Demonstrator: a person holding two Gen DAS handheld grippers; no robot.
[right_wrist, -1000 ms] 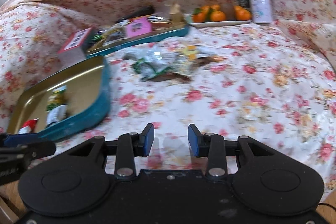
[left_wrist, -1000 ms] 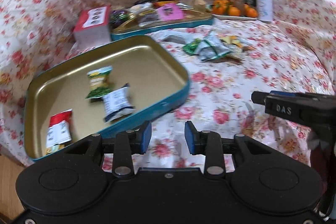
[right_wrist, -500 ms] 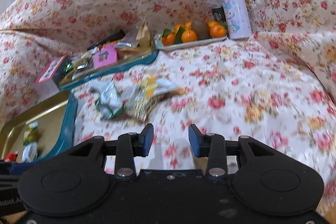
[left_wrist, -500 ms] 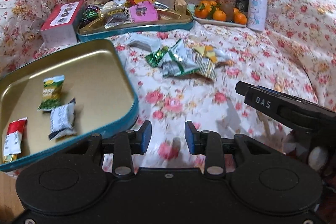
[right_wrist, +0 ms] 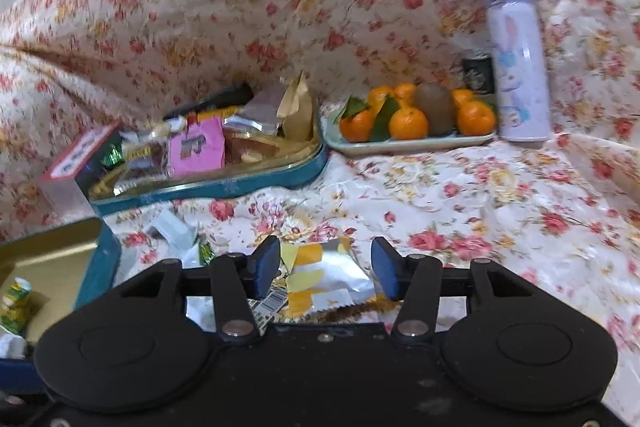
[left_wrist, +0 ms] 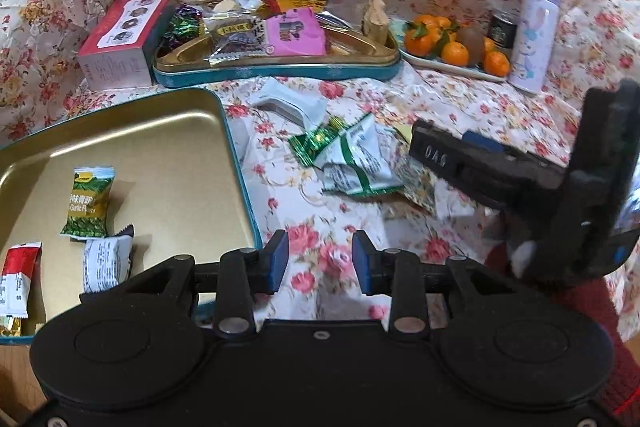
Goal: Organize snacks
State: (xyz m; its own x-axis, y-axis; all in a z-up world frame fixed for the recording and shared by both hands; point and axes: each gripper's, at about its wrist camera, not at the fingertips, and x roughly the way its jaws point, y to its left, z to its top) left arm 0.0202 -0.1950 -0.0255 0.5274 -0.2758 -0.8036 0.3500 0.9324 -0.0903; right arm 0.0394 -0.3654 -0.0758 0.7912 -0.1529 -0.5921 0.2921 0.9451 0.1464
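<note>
Silver foil with yellow-orange patches: this snack packet (right_wrist: 320, 277) lies on the flowered cloth (right_wrist: 500, 195), directly between the two fingers of the right claw (right_wrist: 325, 269). The jaws are opening at this moment and the pads do not press the packet, so it is not grasped yet. The left claw (left_wrist: 320, 261) is released too, parted w/ nothing between, hanging over the cloth just beside the corner of the near tin.

Around the packet is the loose pile, approx. in the middle of the cloth: in the left view I count 2 green-and-white packets (left_wrist: 352, 163), 1 white wrapper (left_wrist: 288, 107), and some patterned foil half hidden under the right claw's body, so the exact total I cannot tell.

The near gold tin w/ teal wall (left_wrist: 240, 163) holds 3 clear packets: 1 green garlic-flavour packet (left_wrist: 86, 203), 1 white-and-black packet (left_wrist: 106, 263), 1 red-and-white packet (left_wrist: 18, 279); a gold scrap shows at its bottom edge, maybe a 4th. Most of its floor is bare.

Farther back, a second teal tin (left_wrist: 280, 71) is full of mixed snacks, incl. a pink packet (left_wrist: 294, 33); too crowded to count. A red-and-white box (left_wrist: 120, 39) stands beside it.

Not snacks for sorting, I think: 1 plate (right_wrist: 400, 143) w/ about 6 mandarins and 1 kiwi, 1 lilac bottle (right_wrist: 516, 67), 1 small dark can (right_wrist: 476, 75).

Progress, as I judge: early-to-middle. Three packets are placed, and at least 4 remain on the cloth.
</note>
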